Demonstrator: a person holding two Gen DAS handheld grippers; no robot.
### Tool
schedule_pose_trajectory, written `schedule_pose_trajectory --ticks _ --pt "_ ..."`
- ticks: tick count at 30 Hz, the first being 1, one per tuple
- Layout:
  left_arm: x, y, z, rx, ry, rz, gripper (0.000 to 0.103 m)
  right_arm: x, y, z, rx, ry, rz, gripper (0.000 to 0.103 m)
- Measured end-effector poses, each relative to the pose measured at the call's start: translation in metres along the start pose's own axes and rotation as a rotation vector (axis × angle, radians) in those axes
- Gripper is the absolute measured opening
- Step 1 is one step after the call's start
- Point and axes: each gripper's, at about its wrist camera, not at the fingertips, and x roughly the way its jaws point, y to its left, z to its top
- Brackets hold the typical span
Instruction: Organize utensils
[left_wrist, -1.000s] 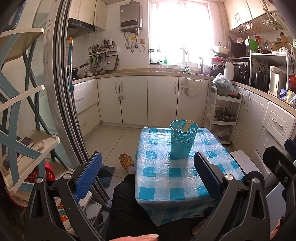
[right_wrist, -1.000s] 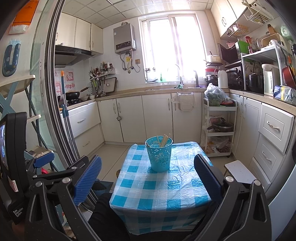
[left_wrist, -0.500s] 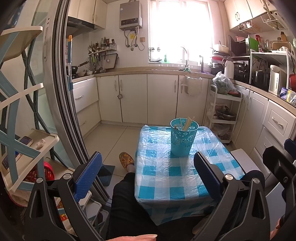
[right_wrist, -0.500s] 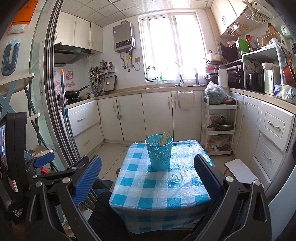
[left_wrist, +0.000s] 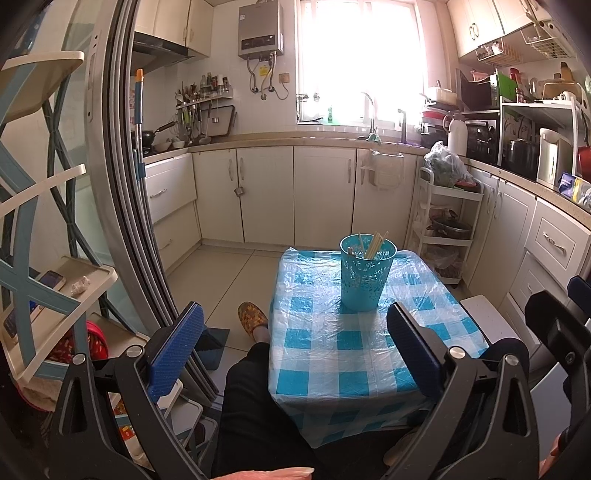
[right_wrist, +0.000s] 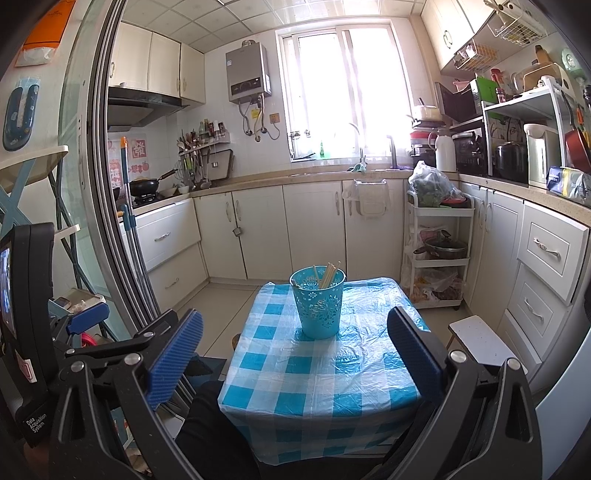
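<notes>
Chopsticks (left_wrist: 375, 243) stand unmoved in the basket (left_wrist: 364, 275); both grippers' jaws stay wide, empty, slightly lower.

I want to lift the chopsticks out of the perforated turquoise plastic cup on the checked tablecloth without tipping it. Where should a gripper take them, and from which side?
Grip the bundle of wooden chopsticks at the tips sticking up above the rim of the perforated turquoise plastic cup, coming from above. They lean toward the cup's right side, so tilt the fingers to match and close across the bundle. Only that part is exposed; the walls cover the rest.
</notes>
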Motion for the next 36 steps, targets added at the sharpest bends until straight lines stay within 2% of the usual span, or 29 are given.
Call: schedule_pose_trajectory --ticks 36 --pt "0.0030 -0.0007 -0.0075 -0.002 -0.003 0.000 0.095 0.0023 0.0004 -0.0026 -0.004 0.002 0.001 0.096"
